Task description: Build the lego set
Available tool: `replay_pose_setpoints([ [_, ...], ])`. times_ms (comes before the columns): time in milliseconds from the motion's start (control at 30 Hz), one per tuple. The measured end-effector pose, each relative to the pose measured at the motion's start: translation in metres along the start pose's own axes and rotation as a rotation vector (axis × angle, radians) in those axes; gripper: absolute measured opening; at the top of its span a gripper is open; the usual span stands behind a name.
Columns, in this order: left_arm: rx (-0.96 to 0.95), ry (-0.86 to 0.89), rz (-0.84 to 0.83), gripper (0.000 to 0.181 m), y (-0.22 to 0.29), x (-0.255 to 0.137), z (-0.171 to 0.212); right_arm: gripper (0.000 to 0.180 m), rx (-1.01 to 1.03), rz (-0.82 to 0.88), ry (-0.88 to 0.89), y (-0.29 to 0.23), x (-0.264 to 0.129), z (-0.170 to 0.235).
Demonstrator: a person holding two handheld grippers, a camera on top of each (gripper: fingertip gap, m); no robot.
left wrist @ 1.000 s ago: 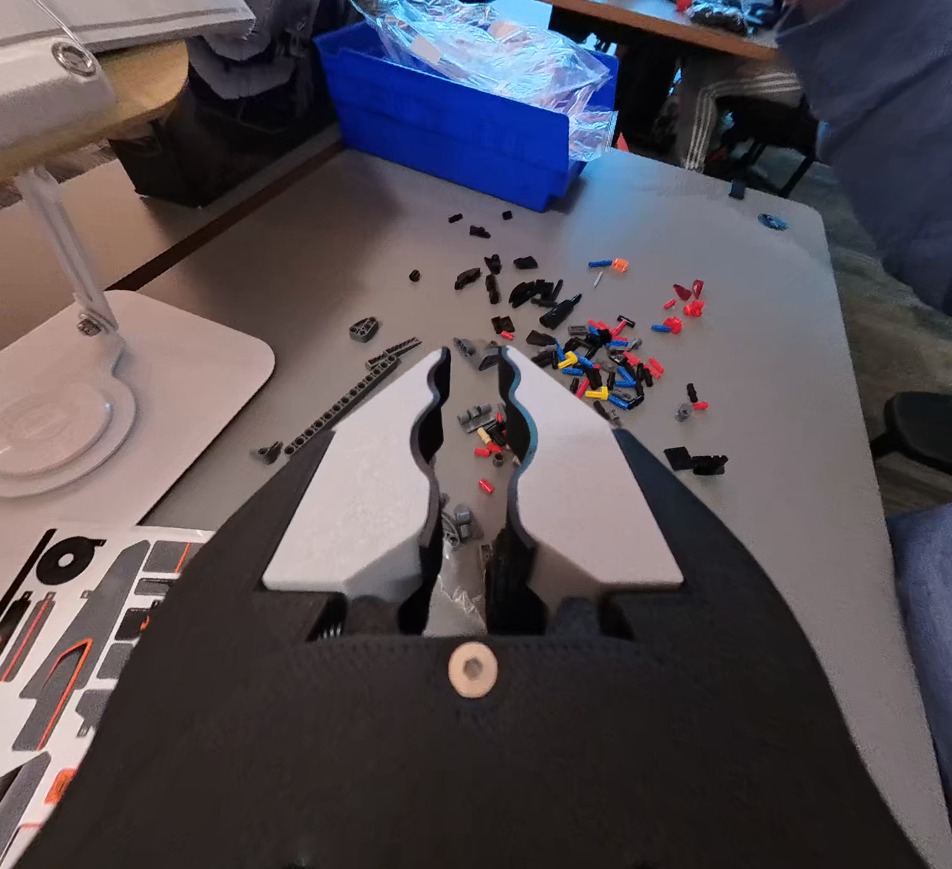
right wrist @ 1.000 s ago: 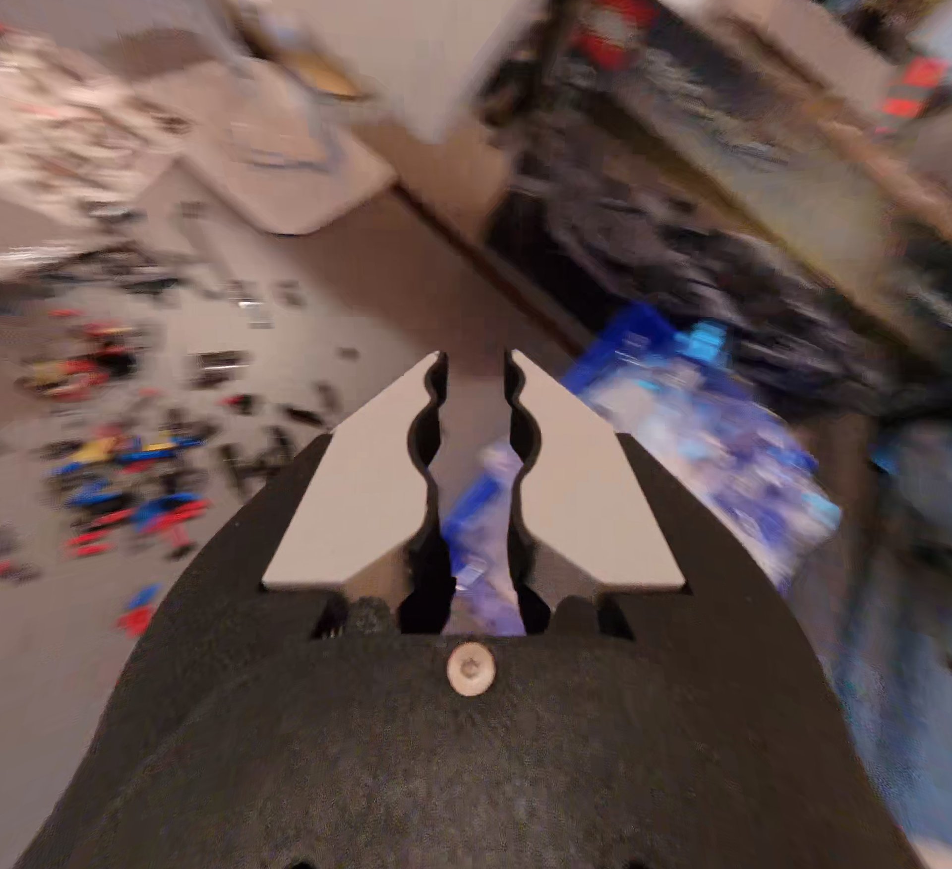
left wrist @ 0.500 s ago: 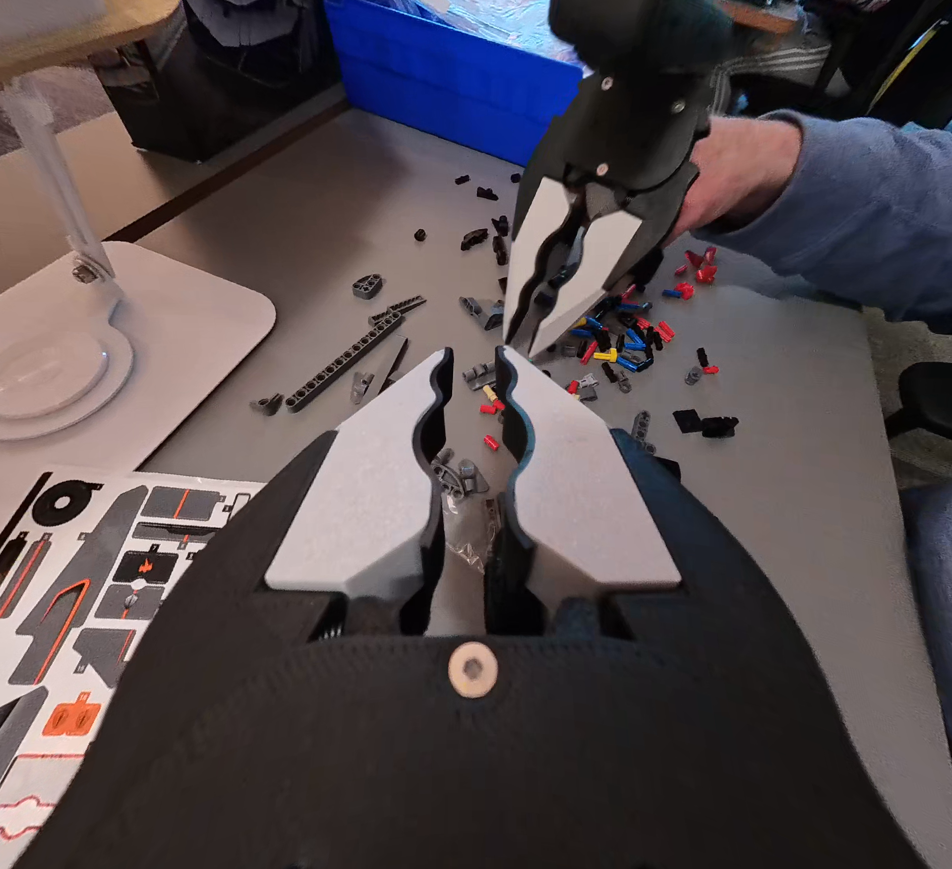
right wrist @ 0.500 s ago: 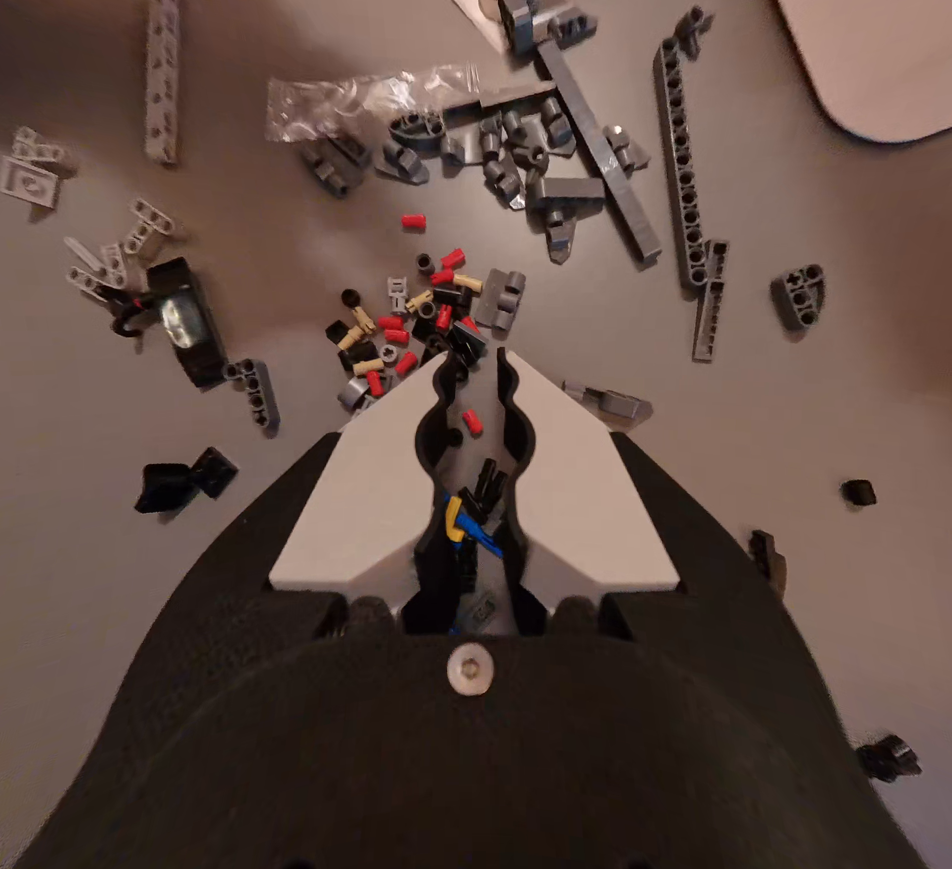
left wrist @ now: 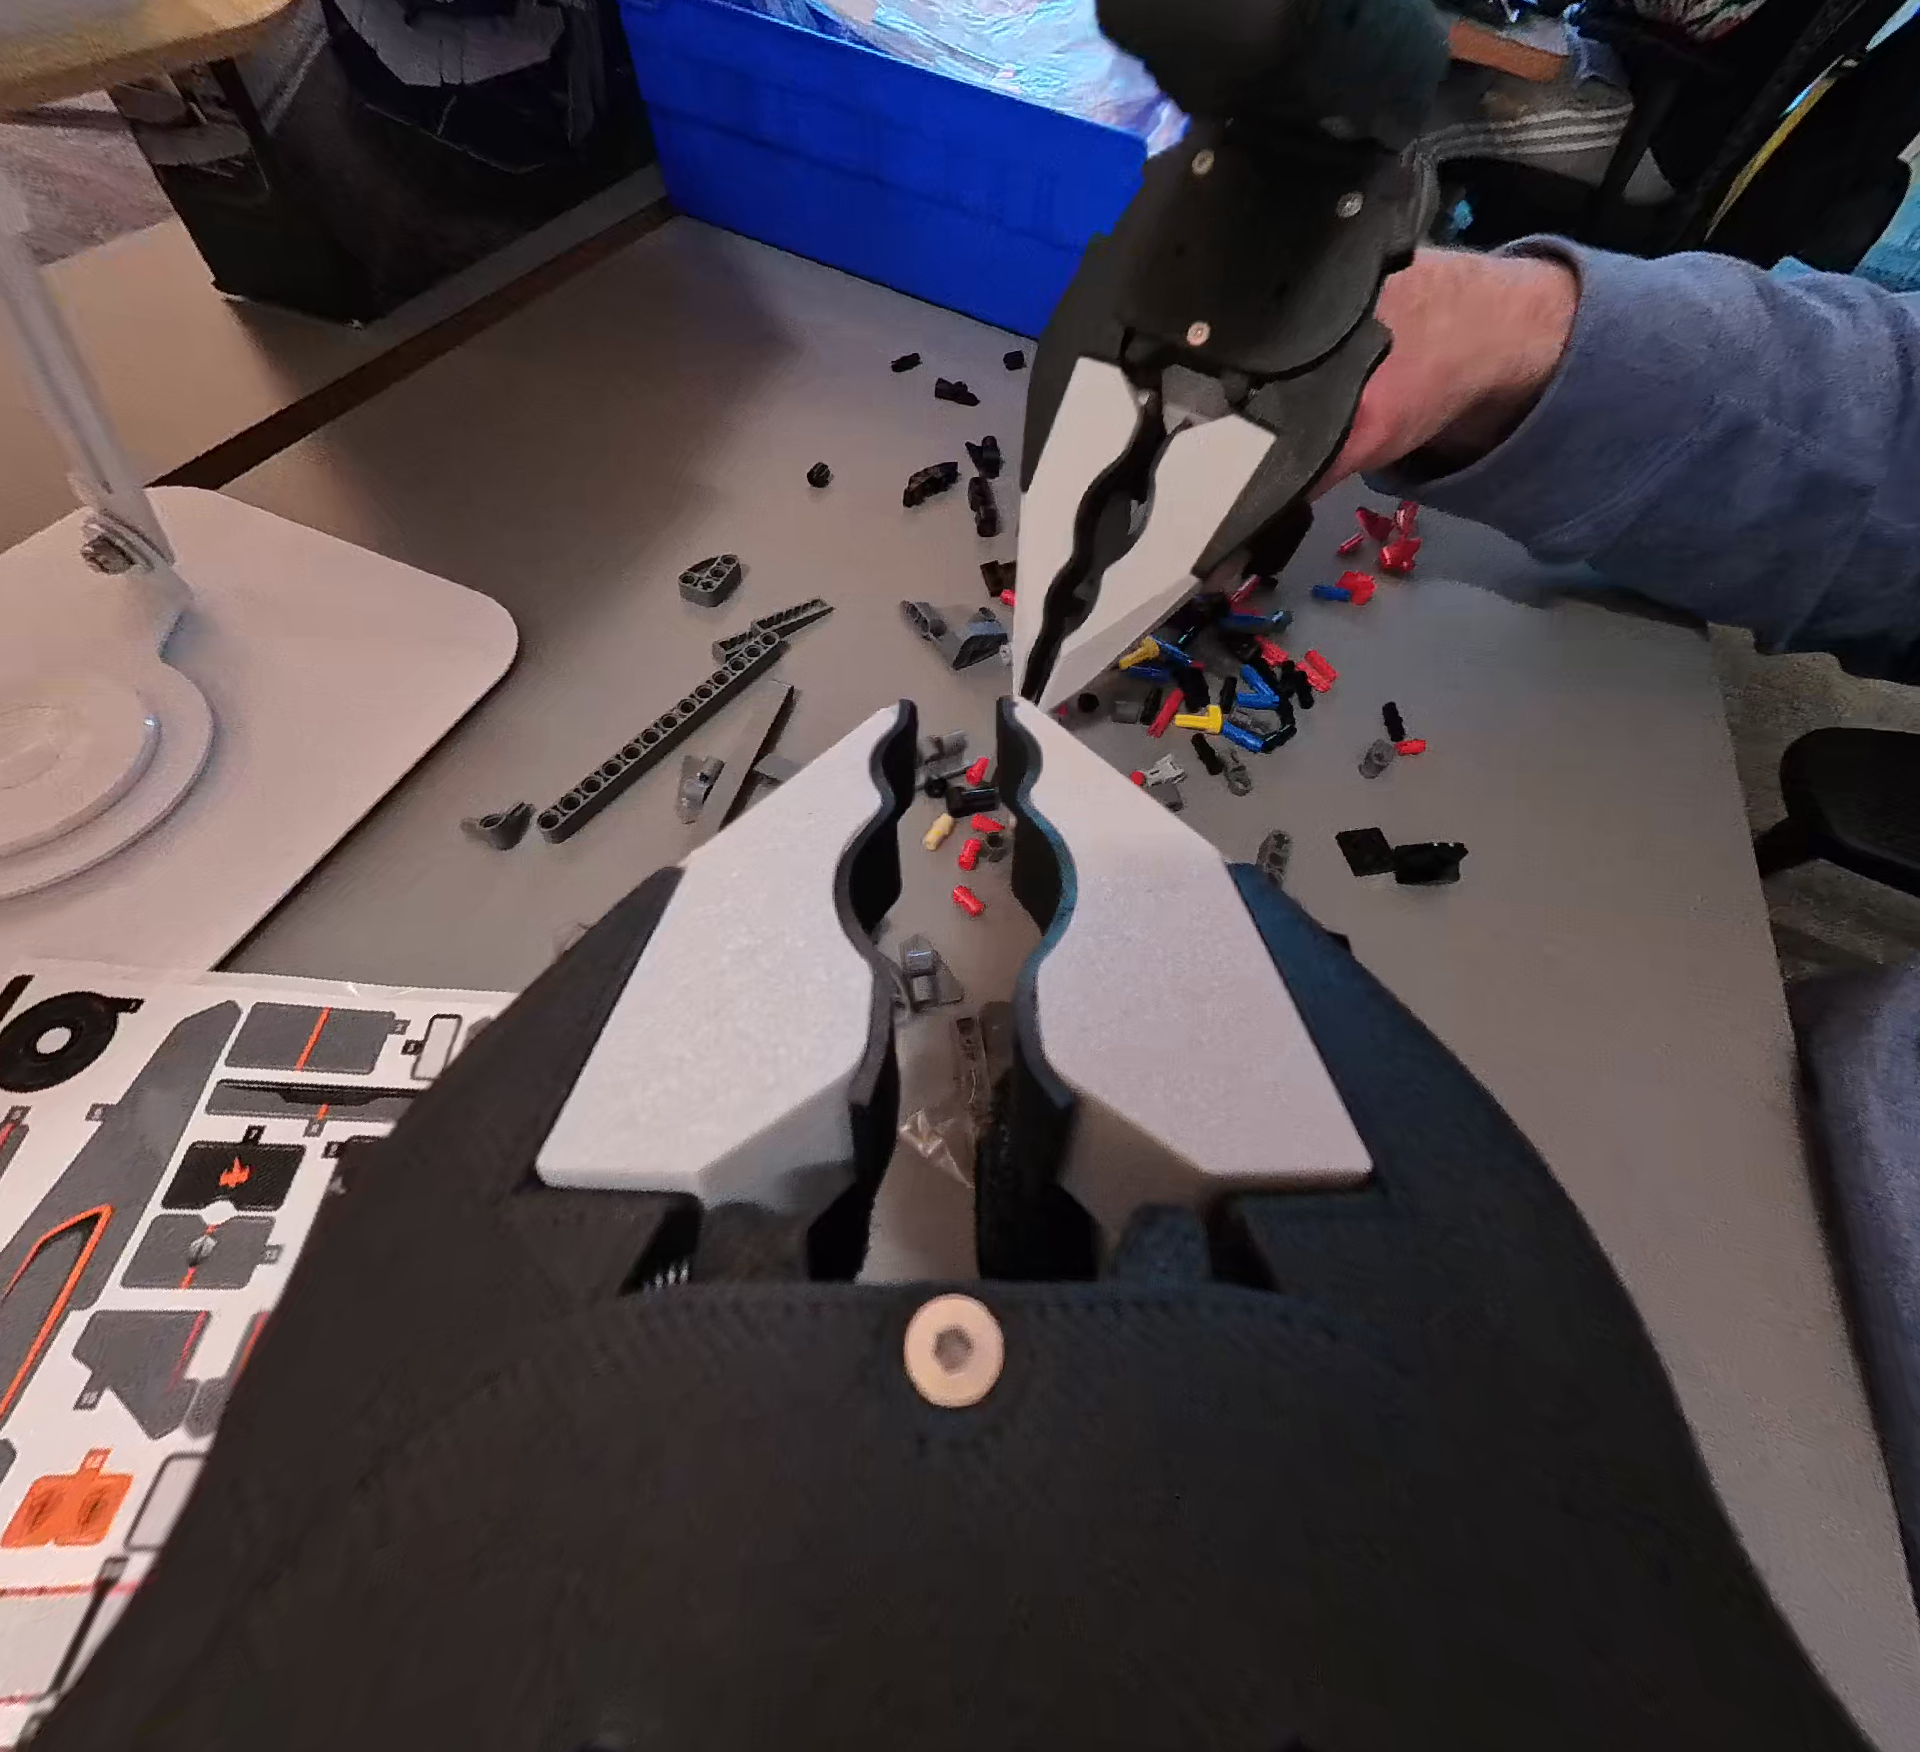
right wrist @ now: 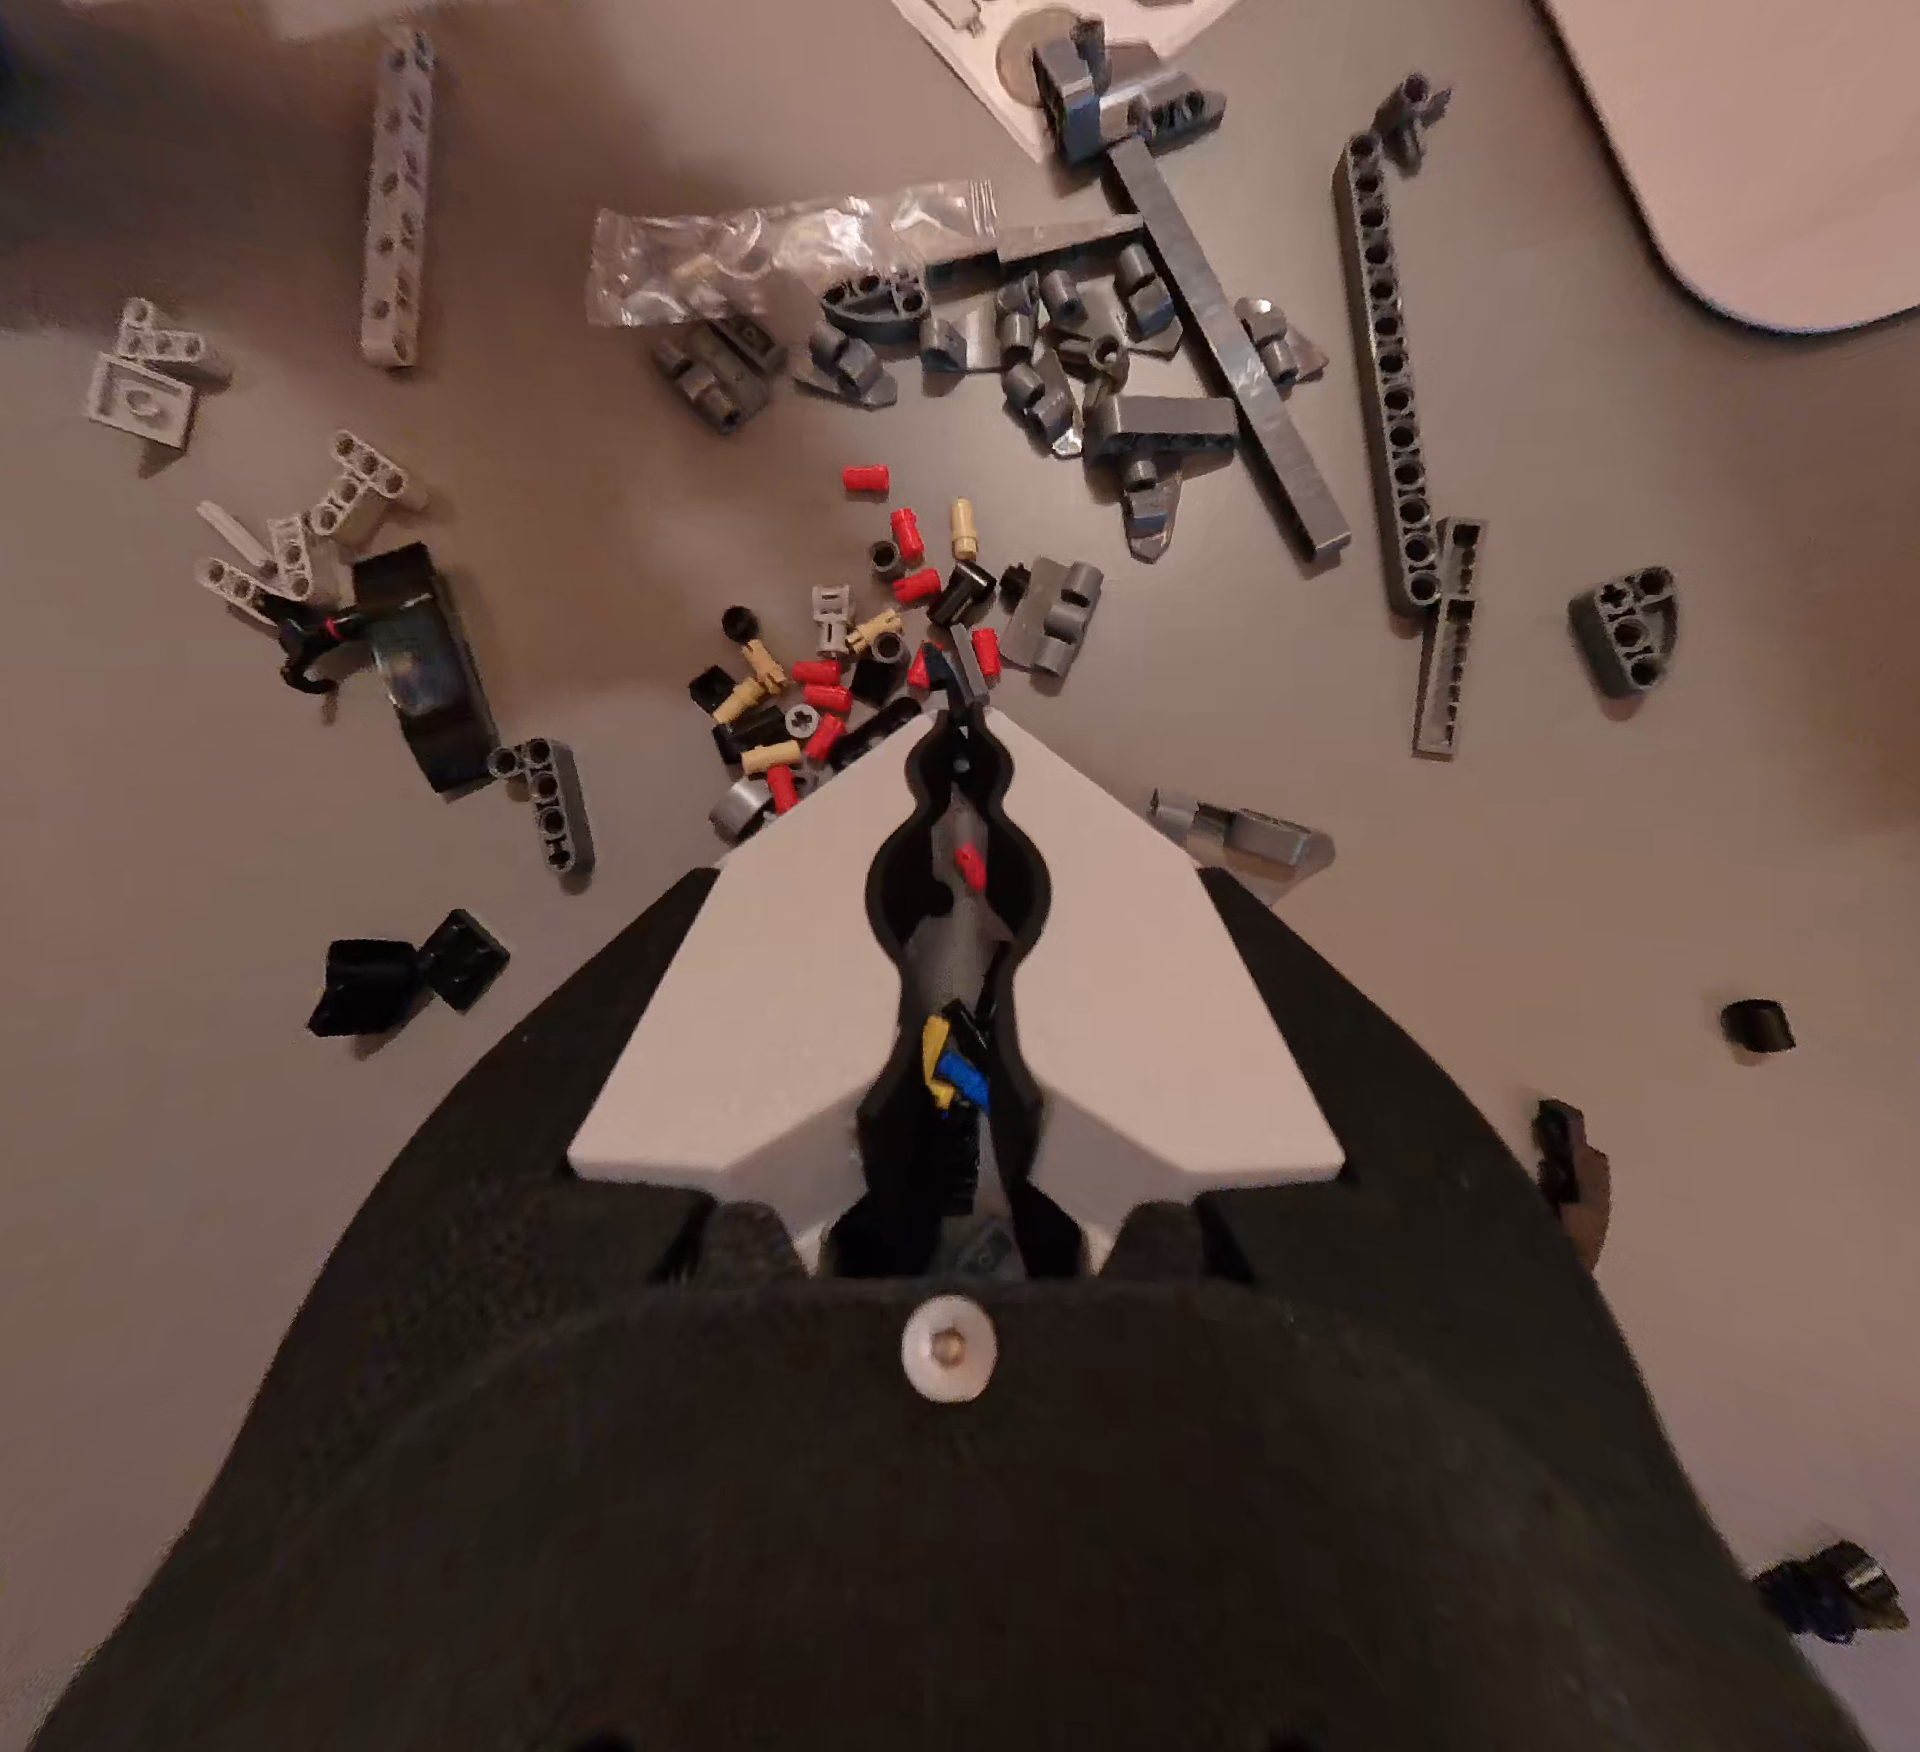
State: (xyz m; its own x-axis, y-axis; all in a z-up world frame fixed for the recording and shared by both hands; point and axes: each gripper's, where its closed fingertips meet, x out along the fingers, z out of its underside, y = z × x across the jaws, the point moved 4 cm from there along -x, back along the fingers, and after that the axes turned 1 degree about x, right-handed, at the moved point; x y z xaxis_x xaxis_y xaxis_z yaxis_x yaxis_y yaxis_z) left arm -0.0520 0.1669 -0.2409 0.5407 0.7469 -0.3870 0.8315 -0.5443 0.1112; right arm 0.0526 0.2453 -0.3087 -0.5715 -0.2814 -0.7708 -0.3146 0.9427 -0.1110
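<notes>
Loose lego pieces lie across the grey table [left wrist: 1558, 1079]. My left gripper [left wrist: 956, 715] is open and empty, hovering over small red, tan and black pins [left wrist: 966, 829]. My right gripper [right wrist: 951, 717] is shut, its tips down at the near edge of that same pile of pins [right wrist: 831, 663]; I cannot tell whether a pin is pinched. It also shows in the left wrist view [left wrist: 1031, 689], held by a hand [left wrist: 1455, 352], tips just ahead of my left fingertips. A long dark grey beam [right wrist: 1392, 372] and a cluster of grey parts [right wrist: 1081, 331] lie beyond.
A sticker sheet [left wrist: 156, 1235] lies at the near left. A white lamp base [left wrist: 260, 663] stands at the left, a blue bin [left wrist: 862, 133] with plastic bags at the back. A blue, yellow and red pin pile [left wrist: 1226, 684], a clear bag [right wrist: 769, 248], a light grey beam [right wrist: 400, 196]. There is about 12 centimetres between the tips of the two grippers. Between my left fingertips and the light grey beam [right wrist: 400, 196] there is roughly 15 centimetres.
My right gripper swung in over the table, came down to the pin pile and its fingers closed. My left gripper moved a little forward and stayed open.
</notes>
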Motion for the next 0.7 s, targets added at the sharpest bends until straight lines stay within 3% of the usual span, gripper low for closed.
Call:
replay_pose_setpoints([
  [433, -0.14, 0.043, 0.106, 0.021, 0.019, 0.01, -0.007, 0.0, -0.326, 0.282, 0.247, -0.032, -0.061, -0.044],
  [700, -0.277, 0.136, 0.242, 0.024, 0.032, 0.015, -0.015, 0.0, -0.565, 0.521, 0.245, -0.054, -0.075, -0.056],
])
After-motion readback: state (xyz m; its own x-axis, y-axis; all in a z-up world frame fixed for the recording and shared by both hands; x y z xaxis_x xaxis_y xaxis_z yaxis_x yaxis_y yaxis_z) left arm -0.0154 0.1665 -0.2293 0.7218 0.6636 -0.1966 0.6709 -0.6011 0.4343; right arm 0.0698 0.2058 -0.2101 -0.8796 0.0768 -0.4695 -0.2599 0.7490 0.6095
